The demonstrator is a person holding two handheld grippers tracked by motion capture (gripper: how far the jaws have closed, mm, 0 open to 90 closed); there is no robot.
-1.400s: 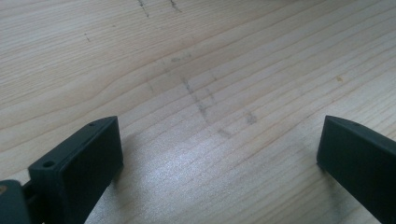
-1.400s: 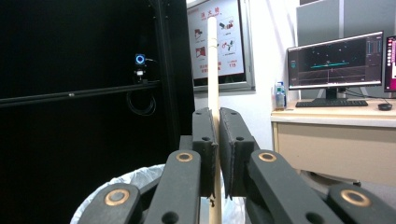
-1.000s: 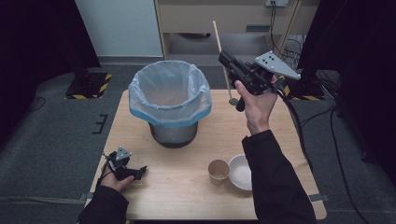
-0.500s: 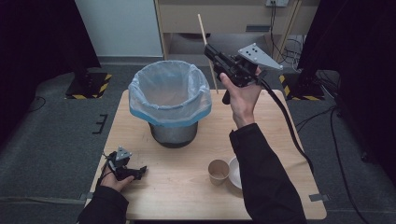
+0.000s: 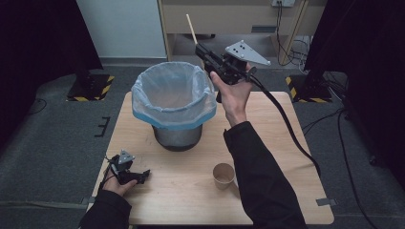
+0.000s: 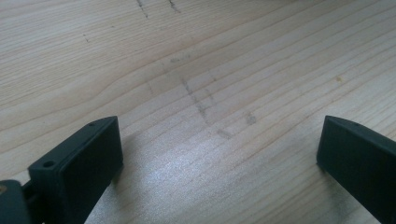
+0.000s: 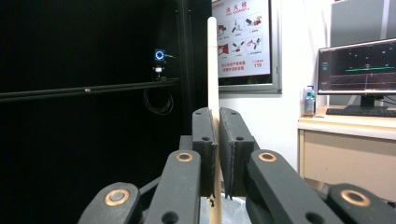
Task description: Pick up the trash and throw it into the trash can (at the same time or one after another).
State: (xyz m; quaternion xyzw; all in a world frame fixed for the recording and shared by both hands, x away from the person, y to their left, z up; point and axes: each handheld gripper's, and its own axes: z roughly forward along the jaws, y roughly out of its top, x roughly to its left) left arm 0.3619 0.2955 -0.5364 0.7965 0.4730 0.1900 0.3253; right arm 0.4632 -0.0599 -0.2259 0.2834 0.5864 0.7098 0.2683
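My right gripper [image 5: 201,49] is held up in the air just past the right rim of the bin [image 5: 173,101], shut on a thin wooden stick [image 5: 191,29] that points up and away. In the right gripper view the stick [image 7: 212,70] stands upright between the closed pads [image 7: 204,154]. The bin is a grey metal pail lined with a pale blue plastic bag. My left gripper [image 5: 142,175] rests low on the table's near left corner, open. Its jaws stand wide apart over bare wood [image 6: 205,98] with nothing between them.
A brown paper cup [image 5: 223,175] stands upright on the wooden table [image 5: 277,143] near the front, beside the right forearm. Behind the table are a pale wooden cabinet [image 5: 229,14] and dark curtains. Cables trail off the right side.
The right hand has carried the stick leftward and farther forward, from beside the bin to its right rim. The white bowl by the cup is now hidden by the sleeve. The left gripper stayed still.
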